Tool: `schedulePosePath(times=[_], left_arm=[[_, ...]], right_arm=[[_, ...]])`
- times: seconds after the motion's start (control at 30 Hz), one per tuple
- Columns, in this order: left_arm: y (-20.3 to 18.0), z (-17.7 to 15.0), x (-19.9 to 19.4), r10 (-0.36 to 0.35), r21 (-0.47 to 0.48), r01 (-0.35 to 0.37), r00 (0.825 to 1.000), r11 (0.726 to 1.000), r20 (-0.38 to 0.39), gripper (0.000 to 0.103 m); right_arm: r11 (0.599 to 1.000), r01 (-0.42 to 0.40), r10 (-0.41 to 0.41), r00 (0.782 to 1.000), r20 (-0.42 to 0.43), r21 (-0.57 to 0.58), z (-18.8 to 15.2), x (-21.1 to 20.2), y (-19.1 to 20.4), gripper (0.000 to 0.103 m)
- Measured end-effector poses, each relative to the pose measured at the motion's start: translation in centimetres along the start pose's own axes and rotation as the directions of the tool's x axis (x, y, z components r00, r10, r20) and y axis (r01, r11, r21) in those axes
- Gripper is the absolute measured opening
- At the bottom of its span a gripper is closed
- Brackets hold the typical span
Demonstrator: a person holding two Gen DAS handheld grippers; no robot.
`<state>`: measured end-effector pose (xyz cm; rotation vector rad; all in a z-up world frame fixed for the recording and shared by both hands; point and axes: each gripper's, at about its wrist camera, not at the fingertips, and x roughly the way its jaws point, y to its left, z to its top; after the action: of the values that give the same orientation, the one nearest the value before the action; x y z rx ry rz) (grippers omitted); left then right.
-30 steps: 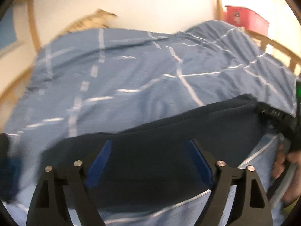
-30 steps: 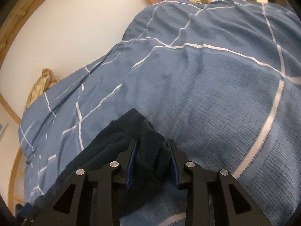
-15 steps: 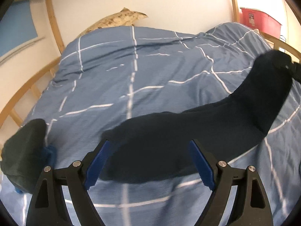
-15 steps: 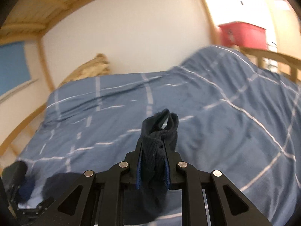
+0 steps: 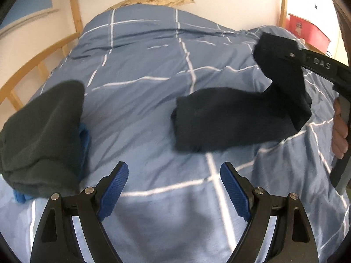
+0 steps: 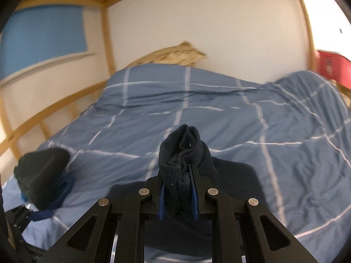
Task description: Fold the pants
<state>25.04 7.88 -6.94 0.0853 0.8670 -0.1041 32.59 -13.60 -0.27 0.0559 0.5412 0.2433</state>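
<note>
Item: my left tool [image 5: 173, 188]. Blue-padded fingers [image 5: 114, 188] spread wide, nothing between them, hanging over bare duvet at the near end of the bed.

Item: my right tool [image 6: 178, 191]. Fingers drawn close and clamped on a bunched, ribbed edge of the pants [image 6: 182, 153], which stands up in a wad above the pads. From the left wrist view this tool [image 5: 291, 54] enters from the right, lifted above the bed, with my hand [image 5: 340, 131] on its grip.

Item: pants [image 5: 230, 120], dark navy. One end raised in my right tool; the cloth drapes down from there and the rest lies across the duvet in a broad flat panel, right of the bed's middle. Its free end sits beyond my left tool, apart from it.

Item: duvet [image 5: 142, 70], blue with a white grid of lines, rumpled, covering the bed.

Item: dark grey-green garment [image 5: 41, 135], folded into a thick stack at the left edge of the bed, resting on something bright blue [image 5: 84, 138] that shows at its side. Well apart from the pants.

Item: wooden bed frame [image 5: 33, 70], pale slats and curved rail along the left side.

Item: patterned tan pillow [image 6: 173, 54] at the far end, against the white wall.

Item: red bin [image 6: 331, 65], far right, beyond the bed.
</note>
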Motion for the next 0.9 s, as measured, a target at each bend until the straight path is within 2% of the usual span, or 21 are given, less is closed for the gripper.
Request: schedulePosePath(times=[0.23,0.37,0.67,0.73,0.83,0.9], left_arm=[[2.7,-1.7,0.1,-0.045,-0.137,0.046,0.999,0.989,0.009,0.086],[3.4,-2.1,0.2,-0.029,-0.148,0.031,0.999,0.989,0.012,0.086],[4.2,-2.3,0.3,-0.022,-0.171,0.025,1.0,0.985,0.016,0.086],[4.4,-2.4,0.4,-0.015,-0.175,0.017,1.0,0.984,0.015,0.086],[4.6,-2.4,0.1,0.011,-0.172,-0.006,1.0,0.985,0.024,0.086],[4.7,-2.4,-0.5,0.019,-0.17,-0.012,0.999,0.985,0.038,0.086]], right_arm=[[0.992,-0.081,0.072,0.993,-0.097,-0.098,-2.4,3.5,6.1,0.02],[0.984,-0.118,0.096,0.983,-0.159,-0.135,-4.3,5.8,8.3,0.02],[0.974,-0.176,0.148,0.97,-0.191,-0.141,-6.0,7.3,10.8,0.021],[0.974,-0.187,0.157,0.963,-0.219,-0.125,-6.4,8.1,10.9,0.025],[0.968,-0.242,0.22,0.948,-0.232,-0.071,-6.7,7.7,10.7,0.042],[0.966,-0.253,0.236,0.945,-0.225,-0.046,-6.5,6.9,10.6,0.042]])
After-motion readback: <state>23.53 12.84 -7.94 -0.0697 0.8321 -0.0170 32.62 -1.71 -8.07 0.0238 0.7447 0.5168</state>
